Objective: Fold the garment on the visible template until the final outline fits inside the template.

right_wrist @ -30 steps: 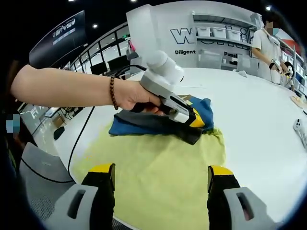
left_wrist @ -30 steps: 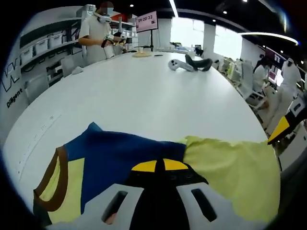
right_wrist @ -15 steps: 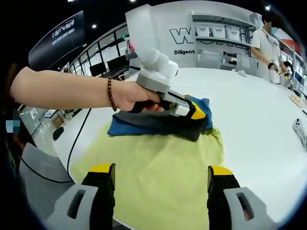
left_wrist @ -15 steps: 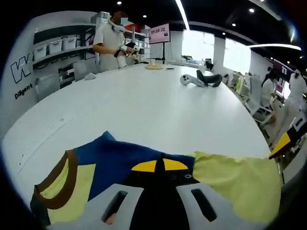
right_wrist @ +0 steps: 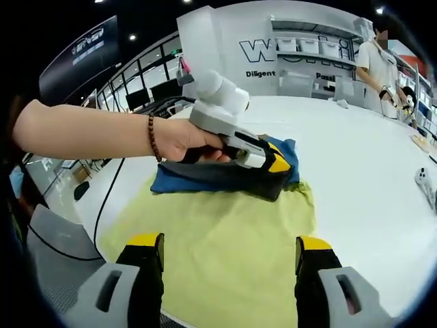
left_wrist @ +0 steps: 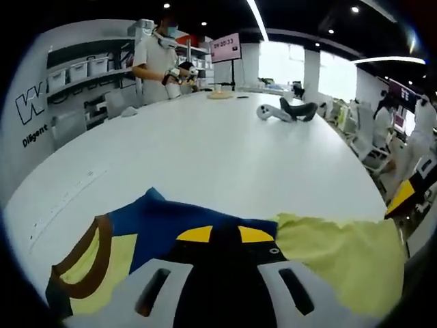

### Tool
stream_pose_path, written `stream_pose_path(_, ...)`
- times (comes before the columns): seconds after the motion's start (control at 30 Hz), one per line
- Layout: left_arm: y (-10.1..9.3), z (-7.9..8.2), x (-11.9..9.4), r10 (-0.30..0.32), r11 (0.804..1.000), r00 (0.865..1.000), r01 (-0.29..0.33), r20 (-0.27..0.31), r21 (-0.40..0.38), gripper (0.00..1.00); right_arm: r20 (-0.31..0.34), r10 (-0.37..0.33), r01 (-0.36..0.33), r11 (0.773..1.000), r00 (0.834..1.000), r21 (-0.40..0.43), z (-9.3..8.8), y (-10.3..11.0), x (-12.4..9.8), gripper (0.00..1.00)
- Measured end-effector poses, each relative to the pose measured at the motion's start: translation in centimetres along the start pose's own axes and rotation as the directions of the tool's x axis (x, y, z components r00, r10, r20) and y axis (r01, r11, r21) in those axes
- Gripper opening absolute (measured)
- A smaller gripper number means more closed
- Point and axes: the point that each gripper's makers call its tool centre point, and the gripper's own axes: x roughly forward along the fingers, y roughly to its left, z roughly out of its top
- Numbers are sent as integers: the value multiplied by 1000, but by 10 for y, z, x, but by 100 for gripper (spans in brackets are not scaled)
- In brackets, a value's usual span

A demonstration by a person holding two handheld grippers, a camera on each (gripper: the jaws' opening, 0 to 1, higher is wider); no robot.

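My left gripper point(right_wrist: 276, 162) is pinched closed on a dark fold of the garment point(right_wrist: 225, 225), which lies on the white table point(left_wrist: 205, 157) at its near edge, yellow with a blue upper part and brown collar point(left_wrist: 82, 263). My right gripper point(right_wrist: 231, 254) hovers above the yellow cloth, jaws wide apart, holding nothing. The wall lettering reads "Diligent"; a pink screen point(left_wrist: 225, 48) shows digits too small to read.

Garment point(right_wrist: 225, 239) on table point(right_wrist: 369, 178)
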Motion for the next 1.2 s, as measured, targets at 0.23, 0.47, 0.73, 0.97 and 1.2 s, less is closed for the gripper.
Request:
stream_pose_path(0.23, 4, 10, -28, 25, 999, 997, -22, 69, -49, 15, 4, 2, -2, 1000, 1000, -11, 3, 0, 1, 76)
stream_pose_path(0.47, 8, 5, -58, 41, 999, 996, -39, 76, -34, 17, 7, 1, -1, 1000, 1000, -24, 8, -3, 1, 76)
stream_pose_path(0.73, 5, -3, -86, 55, 997, 995, -51, 80, -49, 18, 9, -4, 4, 999, 1000, -40, 14, -4, 0, 76)
stream_pose_path(0.97, 8, -8, -112, 125, 991, 987, -121, 97, -49, 27, 6, -11, 11, 999, 1000, -42, 14, -8, -1, 76)
stream_pose_path(1.2, 4, -15, -147, 183, 981, 977, -175, 106, -79, 32, 8, -21, 22, 999, 1000, -46, 13, -12, -4, 76)
